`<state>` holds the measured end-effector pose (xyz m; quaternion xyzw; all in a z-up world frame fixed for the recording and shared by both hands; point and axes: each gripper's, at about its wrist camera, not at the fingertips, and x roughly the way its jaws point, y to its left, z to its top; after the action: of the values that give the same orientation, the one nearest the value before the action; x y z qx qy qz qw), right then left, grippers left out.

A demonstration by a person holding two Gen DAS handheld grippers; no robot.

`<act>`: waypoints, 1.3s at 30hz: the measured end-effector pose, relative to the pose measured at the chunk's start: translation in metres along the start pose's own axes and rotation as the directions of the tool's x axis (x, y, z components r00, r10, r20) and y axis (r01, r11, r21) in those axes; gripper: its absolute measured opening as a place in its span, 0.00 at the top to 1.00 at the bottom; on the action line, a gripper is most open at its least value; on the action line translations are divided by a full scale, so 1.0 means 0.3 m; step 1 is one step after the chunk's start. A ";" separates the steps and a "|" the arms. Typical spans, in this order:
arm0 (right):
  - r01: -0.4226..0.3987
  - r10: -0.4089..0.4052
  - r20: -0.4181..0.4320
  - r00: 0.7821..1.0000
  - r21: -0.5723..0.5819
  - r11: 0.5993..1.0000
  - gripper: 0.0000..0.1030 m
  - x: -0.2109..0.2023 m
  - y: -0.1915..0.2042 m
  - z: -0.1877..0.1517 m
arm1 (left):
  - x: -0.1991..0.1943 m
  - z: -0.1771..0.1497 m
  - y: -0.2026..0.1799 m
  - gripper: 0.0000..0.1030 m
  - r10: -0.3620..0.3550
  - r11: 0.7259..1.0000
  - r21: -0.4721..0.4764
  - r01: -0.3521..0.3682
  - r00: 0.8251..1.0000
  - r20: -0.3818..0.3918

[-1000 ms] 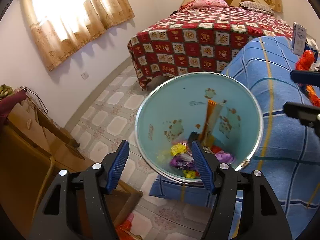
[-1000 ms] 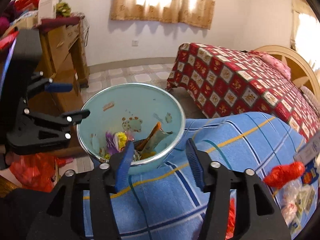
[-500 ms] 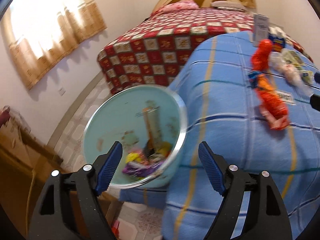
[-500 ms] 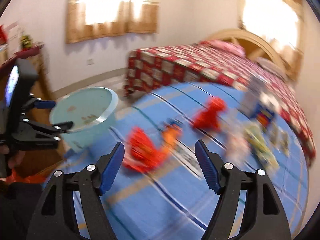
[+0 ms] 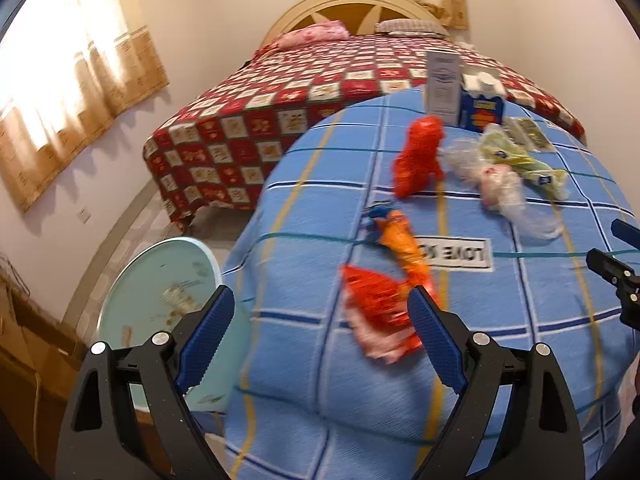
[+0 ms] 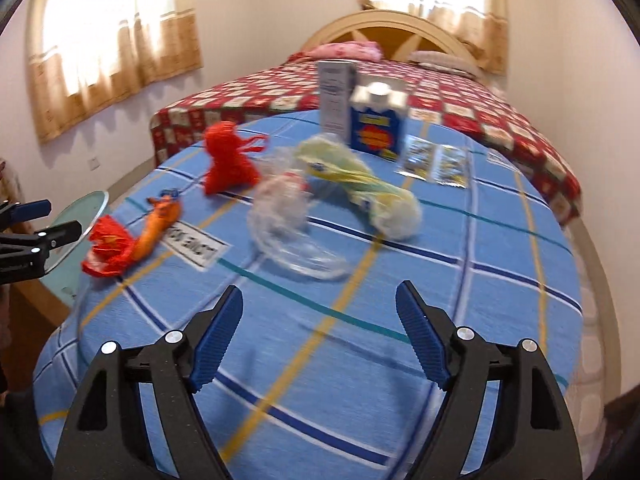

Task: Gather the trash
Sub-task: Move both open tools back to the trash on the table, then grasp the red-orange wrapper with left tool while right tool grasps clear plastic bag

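Note:
Trash lies on a blue checked blanket (image 5: 320, 360): a red-orange wrapper (image 5: 380, 312) (image 6: 110, 248), an orange wrapper (image 5: 404, 244) (image 6: 160, 220), a red crumpled bag (image 5: 420, 156) (image 6: 230, 160), clear plastic (image 5: 504, 188) (image 6: 292, 224) and a yellow-green wrapper (image 5: 520, 156) (image 6: 360, 184). A pale blue bin (image 5: 160, 300) (image 6: 76, 232) stands at the blanket's left edge. My left gripper (image 5: 320, 336) is open, hovering just before the red-orange wrapper. My right gripper (image 6: 320, 336) is open over bare blanket, short of the clear plastic.
A white carton (image 6: 336, 96), a blue box (image 6: 378, 124) and foil sachets (image 6: 436, 160) sit at the blanket's far side. A red patterned bed (image 5: 320, 92) lies behind. Wooden furniture (image 5: 24, 352) stands left of the bin.
Both grippers swung right, away from the bin and over the blanket. The bin slid to the left edge of both views; the scattered trash came into view ahead.

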<state>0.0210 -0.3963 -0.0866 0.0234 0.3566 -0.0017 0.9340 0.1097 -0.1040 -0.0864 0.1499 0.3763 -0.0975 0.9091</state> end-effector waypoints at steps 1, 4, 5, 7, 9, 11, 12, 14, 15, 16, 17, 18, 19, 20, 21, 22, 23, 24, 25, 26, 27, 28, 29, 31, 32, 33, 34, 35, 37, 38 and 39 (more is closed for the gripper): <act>0.006 -0.006 0.000 1.000 0.010 1.000 0.23 -0.001 -0.019 -0.009 | 0.012 0.003 -0.019 0.16 -0.004 1.000 0.004 0.004 1.000 -0.004; 0.014 -0.014 0.002 1.000 0.029 0.999 0.22 -0.007 -0.048 -0.023 | 0.061 0.001 -0.058 0.16 -0.005 1.000 0.014 0.005 0.999 -0.032; 0.015 -0.015 0.003 1.000 0.039 0.999 0.22 -0.008 -0.064 -0.032 | 0.073 -0.002 -0.066 0.16 -0.003 1.000 0.015 0.003 0.999 -0.038; 0.015 -0.015 0.005 1.000 0.053 0.999 0.22 -0.010 -0.079 -0.042 | 0.107 -0.006 -0.075 0.16 0.002 1.000 0.016 -0.001 0.998 -0.056; 0.010 -0.011 0.005 1.000 0.061 0.998 0.21 -0.010 -0.084 -0.042 | 0.140 -0.012 -0.077 0.25 -0.028 1.000 0.003 0.028 0.996 -0.086; 0.012 -0.012 0.007 1.000 0.059 0.998 0.21 -0.009 -0.085 -0.041 | 0.136 -0.012 -0.078 0.56 -0.076 0.997 0.001 0.076 0.993 -0.088; 0.014 -0.015 0.007 1.000 0.058 0.998 0.21 -0.007 -0.080 -0.039 | 0.127 -0.010 -0.086 0.65 -0.092 0.996 0.013 0.093 0.993 -0.080; 0.022 -0.022 0.009 1.000 0.056 0.998 0.21 -0.001 -0.076 -0.027 | 0.116 -0.002 -0.095 0.84 -0.105 0.994 0.028 0.108 0.992 -0.072; 0.024 -0.025 0.011 1.000 0.055 0.998 0.21 0.000 -0.072 -0.022 | 0.114 -0.001 -0.098 0.85 -0.116 0.992 0.034 0.119 0.991 -0.073; 0.028 -0.028 0.013 1.000 0.054 0.998 0.21 0.003 -0.068 -0.016 | 0.112 0.002 -0.098 0.86 -0.117 0.992 0.040 0.120 0.991 -0.070; 0.033 -0.034 0.014 0.999 0.048 0.998 0.21 0.008 -0.061 0.000 | 0.105 0.005 -0.092 0.86 -0.109 0.993 0.047 0.112 0.992 -0.060; 0.037 -0.038 0.014 0.999 0.046 0.998 0.21 0.011 -0.055 0.006 | 0.100 0.008 -0.090 0.86 -0.107 0.993 0.048 0.110 0.993 -0.055; 0.045 -0.046 0.014 0.999 0.038 0.998 0.21 0.015 -0.045 0.021 | 0.092 0.010 -0.080 0.86 -0.107 0.993 0.045 0.109 0.993 -0.049; 0.048 -0.048 0.014 0.999 0.027 0.998 0.21 0.021 -0.033 0.036 | 0.080 0.013 -0.066 0.86 -0.105 0.993 0.041 0.106 0.994 -0.040; 0.046 -0.046 0.016 0.999 0.022 0.999 0.21 0.023 -0.024 0.045 | 0.067 0.016 -0.053 0.86 -0.100 0.994 0.039 0.101 0.995 -0.029; 0.043 -0.043 0.017 0.999 0.011 0.999 0.20 0.033 -0.008 0.064 | 0.051 0.017 -0.035 0.86 -0.087 0.995 0.038 0.088 0.996 -0.014; 0.042 -0.042 0.016 0.999 0.006 0.999 0.20 0.038 -0.001 0.070 | 0.043 0.020 -0.023 0.86 -0.080 0.996 0.036 0.080 0.997 -0.006; 0.039 -0.039 0.010 0.999 -0.013 0.999 0.20 0.058 0.024 0.095 | 0.034 0.022 -0.004 0.86 -0.070 0.997 0.032 0.070 0.998 0.002; 0.036 -0.036 0.007 0.999 -0.022 0.999 0.20 0.071 0.037 0.109 | 0.026 0.024 0.017 0.86 -0.050 0.998 0.026 0.049 0.999 0.010; 0.025 -0.025 0.001 1.000 -0.035 0.999 0.20 0.100 0.063 0.141 | 0.020 0.027 0.037 0.86 -0.031 0.999 0.020 0.030 0.999 0.019; 0.022 -0.023 -0.005 1.000 -0.040 0.999 0.20 0.112 0.074 0.152 | 0.017 0.030 0.054 0.86 -0.014 1.000 0.015 0.014 1.000 0.026; 0.021 -0.022 -0.011 1.000 -0.048 0.999 0.20 0.127 0.088 0.166 | 0.015 0.032 0.076 0.86 0.013 1.000 0.008 -0.013 0.999 0.035; 0.023 -0.024 -0.018 1.000 -0.058 0.998 0.20 0.145 0.103 0.181 | 0.016 0.035 0.092 0.86 0.033 0.999 0.002 -0.033 0.999 0.037; 0.029 -0.032 -0.038 0.999 -0.075 0.997 0.20 0.194 0.133 0.211 | 0.028 0.040 0.133 0.86 0.076 0.997 -0.019 -0.075 0.997 0.033; 0.029 -0.033 -0.050 0.998 -0.079 0.996 0.20 0.213 0.141 0.220 | 0.039 0.039 0.163 0.86 0.096 0.995 -0.036 -0.096 0.995 0.024; 0.039 -0.045 -0.072 0.996 -0.084 0.996 0.20 0.248 0.151 0.231 | 0.044 0.038 0.178 0.86 0.103 0.994 -0.045 -0.102 0.995 0.018; 0.048 -0.056 -0.089 0.994 -0.085 0.995 0.20 0.276 0.153 0.235 | 0.052 0.033 0.200 0.86 0.111 0.992 -0.056 -0.111 0.994 0.008; 0.049 -0.058 -0.117 0.991 -0.081 0.996 0.21 0.308 0.153 0.236 | 0.058 0.030 0.212 0.86 0.115 0.992 -0.062 -0.115 0.993 0.003; 0.006 -0.016 -0.181 0.983 -0.055 0.998 0.36 0.349 0.146 0.241 | 0.069 0.019 0.239 0.86 0.119 0.991 -0.067 -0.119 0.993 -0.009; -0.002 -0.007 -0.188 0.982 -0.048 0.999 0.65 0.354 0.146 0.243 | 0.070 0.013 0.245 0.86 0.119 0.990 -0.068 -0.120 0.993 -0.011; -0.001 -0.009 -0.179 0.984 -0.055 0.999 0.66 0.341 0.149 0.242 | 0.069 0.007 0.256 0.86 0.118 0.991 -0.069 -0.118 0.993 -0.013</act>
<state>0.1466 -0.3535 -0.0988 -0.0027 0.4392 0.0083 0.8984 0.1478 -0.0343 -0.0846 0.1403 0.3740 -0.0297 0.9163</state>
